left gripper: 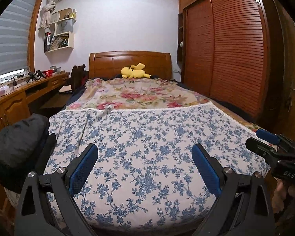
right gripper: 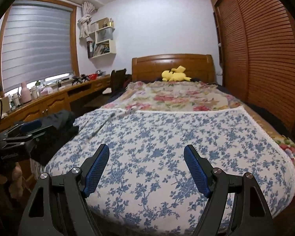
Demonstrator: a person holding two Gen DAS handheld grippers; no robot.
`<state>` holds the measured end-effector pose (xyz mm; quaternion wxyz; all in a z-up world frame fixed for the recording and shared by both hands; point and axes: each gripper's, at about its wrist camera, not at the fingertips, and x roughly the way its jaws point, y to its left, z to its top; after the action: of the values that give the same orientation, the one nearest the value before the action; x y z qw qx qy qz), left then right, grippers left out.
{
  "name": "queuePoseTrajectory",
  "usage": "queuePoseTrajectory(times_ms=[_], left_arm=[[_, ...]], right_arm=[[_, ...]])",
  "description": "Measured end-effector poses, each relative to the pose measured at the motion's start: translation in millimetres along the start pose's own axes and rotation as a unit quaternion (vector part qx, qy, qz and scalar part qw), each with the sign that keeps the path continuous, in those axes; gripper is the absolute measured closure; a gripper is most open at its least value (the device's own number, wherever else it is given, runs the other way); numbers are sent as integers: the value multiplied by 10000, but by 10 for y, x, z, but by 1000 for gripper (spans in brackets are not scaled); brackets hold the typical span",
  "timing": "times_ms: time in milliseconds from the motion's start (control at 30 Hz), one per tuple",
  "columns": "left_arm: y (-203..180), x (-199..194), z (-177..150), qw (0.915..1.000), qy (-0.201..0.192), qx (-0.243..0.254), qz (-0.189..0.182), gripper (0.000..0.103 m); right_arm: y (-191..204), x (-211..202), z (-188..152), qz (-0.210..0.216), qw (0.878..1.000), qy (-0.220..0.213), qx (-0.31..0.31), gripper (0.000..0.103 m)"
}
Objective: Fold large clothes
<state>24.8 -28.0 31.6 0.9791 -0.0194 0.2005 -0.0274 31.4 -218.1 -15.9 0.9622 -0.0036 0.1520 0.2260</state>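
Both grippers hung over the foot edge of the bed, the left gripper (left gripper: 144, 169) and the right gripper (right gripper: 146, 170) each spread wide with nothing between the blue pads. A dark garment (left gripper: 15, 145) lay heaped at the left edge of the blue-flowered cloth (left gripper: 147, 137). One yellow plush toy (left gripper: 134, 71) sat against the headboard (left gripper: 129, 62). "DAS" showed on the right gripper's body. Nothing barred the way.
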Motion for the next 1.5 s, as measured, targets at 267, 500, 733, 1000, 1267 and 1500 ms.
queuePoseTrajectory(times_ms=[267, 500, 733, 1000, 1267, 1500], left_arm=[[-15, -122, 25, 9999, -124, -23, 111, 7], [-18, -96, -13, 9999, -60, -41, 77, 7], [-29, -93, -18, 9999, -61, -50, 86, 7], [-27, -95, -30, 9999, -45, -45, 90, 7], [-14, -90, -54, 9999, -27, -55, 88, 7], [-6, -76, -67, 9999, -16, -57, 94, 7]], right_arm=[[-116, -165, -10, -221, 9995, -207, 67, 23], [-133, -213, -13, -228, 9995, -232, 57, 23], [-121, -156, 6, -234, 9994, -249, -27, 23], [-181, -128, -1, -174, 9996, -203, -35, 23], [-235, -112, 3, -149, 9997, -172, -25, 23], [-233, -108, 5, -153, 9997, -161, -66, 23]])
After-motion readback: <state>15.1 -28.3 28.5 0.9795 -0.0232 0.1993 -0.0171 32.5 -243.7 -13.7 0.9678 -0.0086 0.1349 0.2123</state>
